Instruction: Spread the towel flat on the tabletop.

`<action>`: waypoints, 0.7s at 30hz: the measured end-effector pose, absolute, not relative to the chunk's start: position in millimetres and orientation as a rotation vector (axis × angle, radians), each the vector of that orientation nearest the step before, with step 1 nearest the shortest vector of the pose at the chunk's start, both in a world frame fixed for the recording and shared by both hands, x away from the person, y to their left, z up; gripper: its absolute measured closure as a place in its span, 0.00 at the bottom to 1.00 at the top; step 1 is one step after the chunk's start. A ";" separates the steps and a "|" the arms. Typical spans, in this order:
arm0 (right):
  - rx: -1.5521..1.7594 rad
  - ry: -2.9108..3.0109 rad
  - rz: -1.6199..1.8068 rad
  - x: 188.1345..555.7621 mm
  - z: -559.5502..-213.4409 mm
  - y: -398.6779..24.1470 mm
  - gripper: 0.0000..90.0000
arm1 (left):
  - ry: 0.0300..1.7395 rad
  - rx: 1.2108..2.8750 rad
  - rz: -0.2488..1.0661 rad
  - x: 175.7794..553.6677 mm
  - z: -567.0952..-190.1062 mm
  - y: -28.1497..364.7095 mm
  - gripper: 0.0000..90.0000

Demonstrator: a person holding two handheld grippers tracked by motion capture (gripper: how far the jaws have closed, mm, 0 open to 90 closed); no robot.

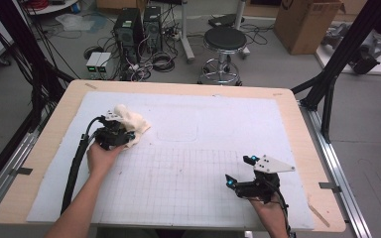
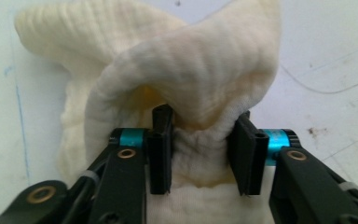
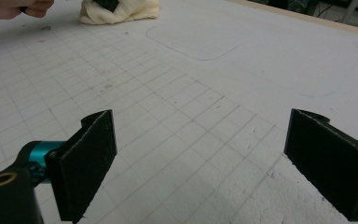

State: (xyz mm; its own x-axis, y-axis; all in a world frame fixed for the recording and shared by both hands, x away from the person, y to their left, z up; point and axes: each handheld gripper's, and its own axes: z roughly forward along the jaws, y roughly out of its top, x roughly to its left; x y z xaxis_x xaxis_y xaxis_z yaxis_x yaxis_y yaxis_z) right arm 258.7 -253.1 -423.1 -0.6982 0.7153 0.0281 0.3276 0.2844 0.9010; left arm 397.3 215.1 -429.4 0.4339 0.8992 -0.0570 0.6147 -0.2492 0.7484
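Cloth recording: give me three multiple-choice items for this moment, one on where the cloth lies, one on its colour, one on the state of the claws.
1. Where does the cloth lie on the white board?
A. Far left part
B. Near right corner
C. On the stool behind the table

2. What colour is the cloth?
A. Dark blue
B. Cream
C. Red

3. How do the two claws stand?
A. Both gape over bare board
B. The left claw pinches a bunched fold of cloth, the right claw is open over the grid
C. The right claw grips the cloth, the left is open

Key: 1 A, the high view shows it bunched at the left, beyond the left hand. 2 B, it is pale cream in all three views. 3 B, the left gripper view shows cloth squeezed between the pads; the right gripper view shows wide jaws with only grid between.
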 end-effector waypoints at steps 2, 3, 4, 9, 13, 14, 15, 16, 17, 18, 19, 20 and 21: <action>0.946 2.188 1.388 257.7 -424.5 -253.3 0.10 | 1.292 1.949 0.491 396.6 -428.6 214.9 0.76; 0.939 2.188 1.386 257.9 -424.8 -253.1 0.10 | 1.292 1.949 0.491 396.6 -428.6 214.9 0.78; 0.945 2.194 1.383 257.3 -424.9 -252.7 0.10 | 1.291 1.953 0.483 396.1 -428.0 215.4 0.81; 0.928 2.207 1.376 256.6 -425.9 -250.8 0.10 | 1.295 1.931 0.454 395.7 -425.2 218.5 0.89; 0.926 2.216 1.373 255.0 -426.0 -249.2 0.10 | 1.281 1.913 0.437 393.4 -420.1 221.3 0.91; 0.926 2.216 1.373 255.0 -426.0 -249.2 0.10 | 1.279 1.901 0.431 392.8 -418.6 222.3 0.91; 0.927 2.216 1.372 255.2 -426.3 -248.9 0.10 | 1.275 1.902 0.427 392.2 -417.2 223.6 0.91; 0.928 2.216 1.368 255.4 -426.4 -248.7 0.10 | 1.270 1.888 0.421 391.6 -415.7 224.4 0.91; 0.921 2.219 1.369 255.8 -426.7 -248.4 0.10 | 1.269 1.878 0.418 390.7 -413.7 225.3 0.91; 0.923 2.220 1.364 255.7 -426.9 -248.0 0.10 | 1.262 1.868 0.410 389.8 -411.5 226.3 0.91; 0.920 2.221 1.363 255.9 -427.0 -247.7 0.10 | 1.262 1.847 0.407 388.8 -409.6 226.6 0.91; 0.920 2.221 1.360 255.9 -427.1 -247.6 0.10 | 1.254 1.833 0.397 387.4 -406.6 227.3 0.91; 0.926 2.222 1.360 255.7 -427.1 -247.2 0.10 | 1.246 1.822 0.394 386.1 -404.4 227.7 0.91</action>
State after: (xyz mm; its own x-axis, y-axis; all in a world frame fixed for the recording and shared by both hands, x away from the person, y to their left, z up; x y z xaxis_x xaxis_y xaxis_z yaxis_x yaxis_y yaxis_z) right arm 255.7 -247.2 -427.1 -0.7133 0.7005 0.0223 0.3385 0.3164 0.8862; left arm 386.1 227.7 -404.4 0.4486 0.8703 -0.2035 0.5950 -0.1209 0.7946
